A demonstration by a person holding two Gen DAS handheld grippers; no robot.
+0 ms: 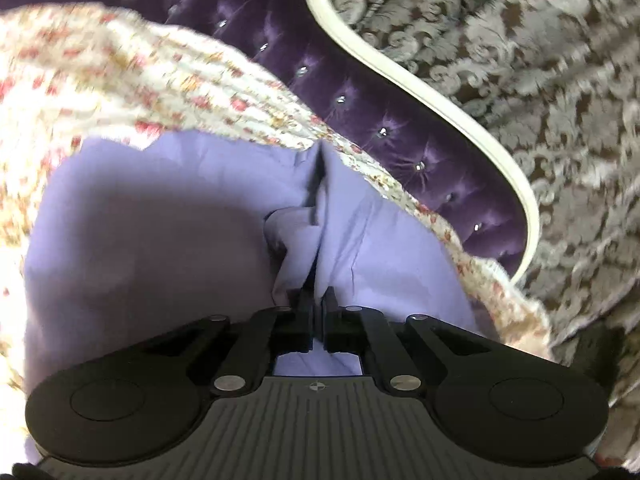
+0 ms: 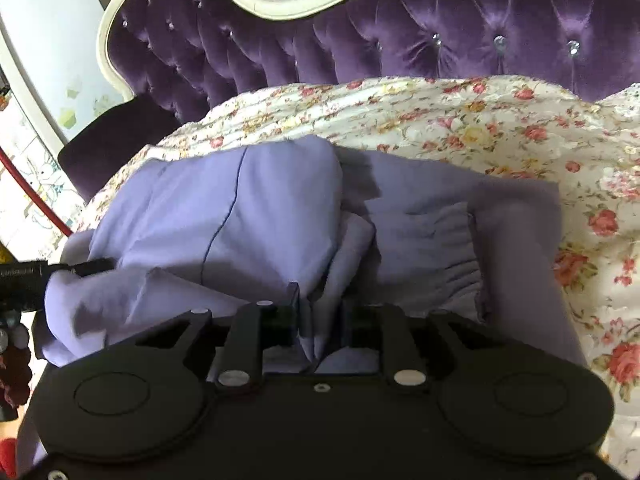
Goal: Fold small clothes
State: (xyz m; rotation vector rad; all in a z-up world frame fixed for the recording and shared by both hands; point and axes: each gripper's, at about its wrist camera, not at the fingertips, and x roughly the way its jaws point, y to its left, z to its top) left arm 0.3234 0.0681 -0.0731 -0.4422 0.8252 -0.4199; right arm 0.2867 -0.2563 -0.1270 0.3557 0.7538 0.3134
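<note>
Lilac garment [image 2: 260,208] lies crumpled on the floral quilt [image 2: 500,120]. The left gripper [image 1: 318,240] is clamped on its fabric. The right gripper [image 2: 320,300] has jaws apart, a fold between them.

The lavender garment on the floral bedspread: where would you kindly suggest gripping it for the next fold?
Grip the lavender garment at its gathered elastic band, coming from the near side over the floral bedspread. That bunched edge looks thick and raised, likely easier to pinch than the flat panel.
</note>
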